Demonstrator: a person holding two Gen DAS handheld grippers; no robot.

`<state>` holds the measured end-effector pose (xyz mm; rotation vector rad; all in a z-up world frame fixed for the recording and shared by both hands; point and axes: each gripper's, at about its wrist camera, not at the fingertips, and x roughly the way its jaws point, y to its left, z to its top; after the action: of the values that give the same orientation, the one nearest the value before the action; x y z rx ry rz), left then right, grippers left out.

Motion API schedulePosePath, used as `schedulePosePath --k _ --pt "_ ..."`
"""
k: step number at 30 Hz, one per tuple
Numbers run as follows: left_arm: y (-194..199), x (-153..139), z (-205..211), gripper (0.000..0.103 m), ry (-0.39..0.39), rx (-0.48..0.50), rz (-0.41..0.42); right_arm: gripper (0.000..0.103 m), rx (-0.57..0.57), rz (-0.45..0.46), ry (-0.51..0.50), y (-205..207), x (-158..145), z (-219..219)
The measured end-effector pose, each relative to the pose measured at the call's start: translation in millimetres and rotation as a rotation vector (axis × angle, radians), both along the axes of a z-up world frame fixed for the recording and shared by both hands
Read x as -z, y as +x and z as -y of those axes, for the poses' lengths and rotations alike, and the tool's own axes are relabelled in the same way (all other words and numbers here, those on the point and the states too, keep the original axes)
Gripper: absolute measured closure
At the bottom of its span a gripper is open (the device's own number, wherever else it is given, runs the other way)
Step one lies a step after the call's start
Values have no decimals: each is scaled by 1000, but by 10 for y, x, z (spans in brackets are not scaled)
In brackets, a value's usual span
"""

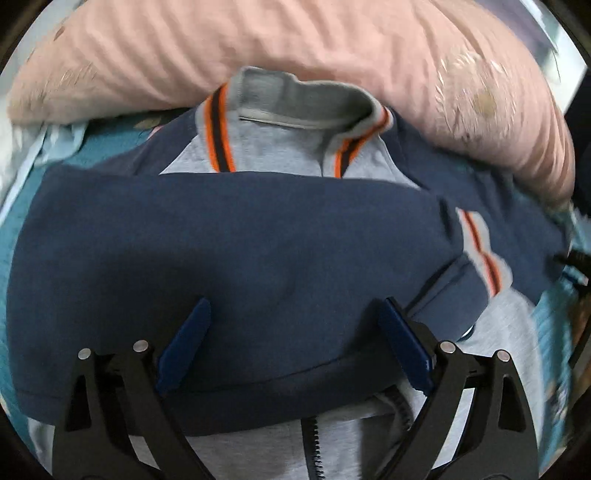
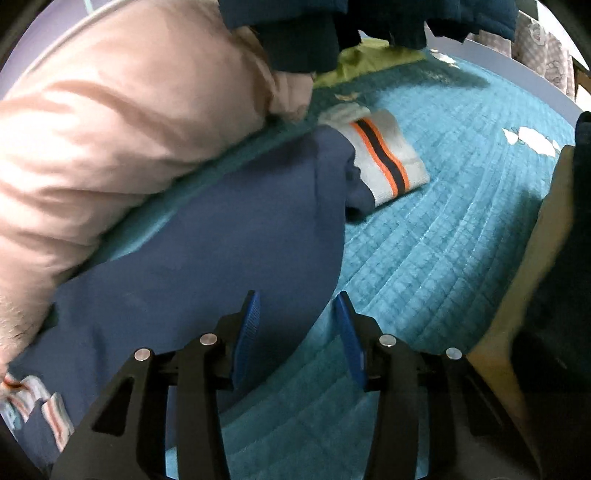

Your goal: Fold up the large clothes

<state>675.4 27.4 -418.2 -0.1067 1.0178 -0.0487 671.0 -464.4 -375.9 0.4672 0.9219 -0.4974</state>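
A navy and grey zip jacket lies on a teal bedspread. In the left wrist view its grey collar (image 1: 295,107) with orange stripes points away, and one navy sleeve (image 1: 240,240) is folded across the chest, its striped cuff (image 1: 484,258) at the right. The zipper (image 1: 314,439) shows below. My left gripper (image 1: 295,302) hangs wide open just over that sleeve, with nothing pinched. In the right wrist view the other navy sleeve (image 2: 221,240) stretches out to its striped cuff (image 2: 388,158). My right gripper (image 2: 297,295) stands partly open over the sleeve's edge, pads off the cloth.
A pink padded bundle (image 1: 258,40) (image 2: 110,129) lies right behind the jacket. The teal quilted bedspread (image 2: 443,240) spreads to the right. Dark clothes (image 2: 314,33) hang at the top, and a beige edge (image 2: 532,266) borders the bed at right.
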Motion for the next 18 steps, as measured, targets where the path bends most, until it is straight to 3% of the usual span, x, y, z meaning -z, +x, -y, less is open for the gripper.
schedulePosePath --k 2,4,5,6,8,12,17,18 --pt "-2 8 -9 11 1 4 4 55 8 28 11 23 13 29" --pt "10 6 -13 11 -8 4 5 58 4 64 28 38 10 82" --pt "8 -2 -21 11 -13 5 6 69 -4 93 42 34 -2 118" --pt "-5 -4 -36 11 -13 7 8 92 -13 110 49 36 -26 141" --pt "-53 -37 -100 11 -16 15 11 98 -48 165 55 26 -111 180" --pt "-136 -123 -145 14 -69 0 24 99 -126 241 -27 -66 -373 -8" --pt "-210 -294 -209 50 -147 46 41 99 -182 325 -77 -212 -717 -320" --pt "-224 -310 -180 53 -162 61 44 99 -196 338 -86 -224 -778 -386"
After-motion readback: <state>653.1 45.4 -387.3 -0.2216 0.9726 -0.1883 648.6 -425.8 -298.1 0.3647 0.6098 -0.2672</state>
